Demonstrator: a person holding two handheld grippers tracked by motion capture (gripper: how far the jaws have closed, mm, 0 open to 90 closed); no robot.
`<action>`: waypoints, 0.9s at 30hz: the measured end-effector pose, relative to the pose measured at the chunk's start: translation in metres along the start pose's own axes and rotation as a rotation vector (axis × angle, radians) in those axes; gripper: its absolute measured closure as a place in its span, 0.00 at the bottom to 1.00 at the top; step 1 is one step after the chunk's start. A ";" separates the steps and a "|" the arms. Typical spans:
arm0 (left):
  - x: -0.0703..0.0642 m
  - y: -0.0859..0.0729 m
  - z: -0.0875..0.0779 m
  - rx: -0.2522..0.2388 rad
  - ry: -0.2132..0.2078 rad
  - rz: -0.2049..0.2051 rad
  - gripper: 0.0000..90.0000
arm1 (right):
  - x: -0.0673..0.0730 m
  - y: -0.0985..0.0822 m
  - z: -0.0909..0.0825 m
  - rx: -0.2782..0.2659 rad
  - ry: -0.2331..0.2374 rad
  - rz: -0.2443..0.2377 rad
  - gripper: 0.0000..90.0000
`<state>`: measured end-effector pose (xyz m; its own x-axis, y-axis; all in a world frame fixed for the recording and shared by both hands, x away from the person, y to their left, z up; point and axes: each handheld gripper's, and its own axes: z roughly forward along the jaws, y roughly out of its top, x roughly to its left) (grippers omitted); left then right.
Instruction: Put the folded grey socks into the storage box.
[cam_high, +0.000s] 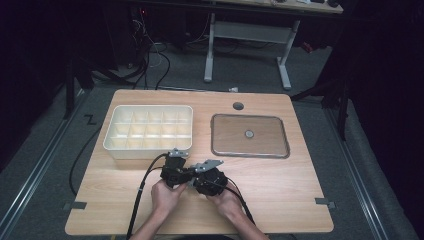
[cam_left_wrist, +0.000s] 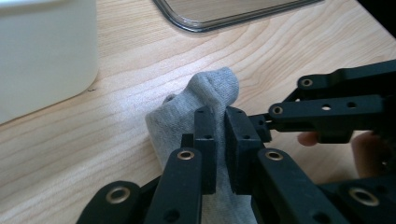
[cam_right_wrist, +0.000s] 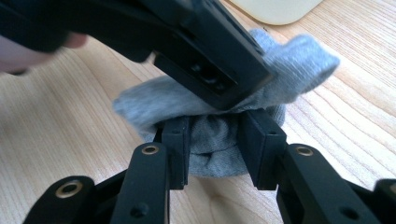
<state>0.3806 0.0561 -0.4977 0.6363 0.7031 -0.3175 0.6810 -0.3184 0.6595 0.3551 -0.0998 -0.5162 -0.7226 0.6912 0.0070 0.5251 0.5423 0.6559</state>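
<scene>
The left tool (cam_left_wrist: 219, 140) is pinching a grey sock (cam_left_wrist: 196, 109); in the left gripper view its two black jaws are pressing together on a fold of the cloth near the centre of the frame, with the sock's rounded end rising just above them. The right tool (cam_right_wrist: 215, 140) is standing with its jaws partly spread on either side of a bunched part of the sock (cam_right_wrist: 212, 144) in the lower centre of the right gripper view; the cloth is sitting between the jaws, and whether the pads are pressing on it cannot be told. The left tool is crossing the upper part of that frame, lying over the sock.

In the high view both tools are meeting just below the centre of the frame, the left tool (cam_high: 176, 172) touching or just beside the right tool (cam_high: 200, 176), each held in a hand (cam_high: 165, 196) coming in from the bottom edge. The sock is lying on the wooden table (cam_high: 280, 200) beneath them. A white compartment box (cam_high: 148, 129) is sitting just above the tools at centre left. A clear tray lid (cam_high: 250, 136) is lying at centre right, apart from the box.
</scene>
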 end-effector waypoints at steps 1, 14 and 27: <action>-0.001 0.001 0.001 0.006 0.013 0.012 0.94 | -0.002 0.000 0.000 -0.008 0.006 0.000 0.72; 0.001 0.002 0.008 0.028 0.045 0.023 0.94 | -0.010 -0.012 -0.024 -0.104 -0.005 0.098 0.66; 0.000 0.002 0.007 0.036 0.031 0.018 0.94 | -0.017 -0.013 -0.007 -0.015 0.019 0.128 0.77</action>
<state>0.3839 0.0508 -0.5012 0.6376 0.7160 -0.2843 0.6825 -0.3539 0.6395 0.3575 -0.1224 -0.5195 -0.6586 0.7451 0.1055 0.6070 0.4431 0.6597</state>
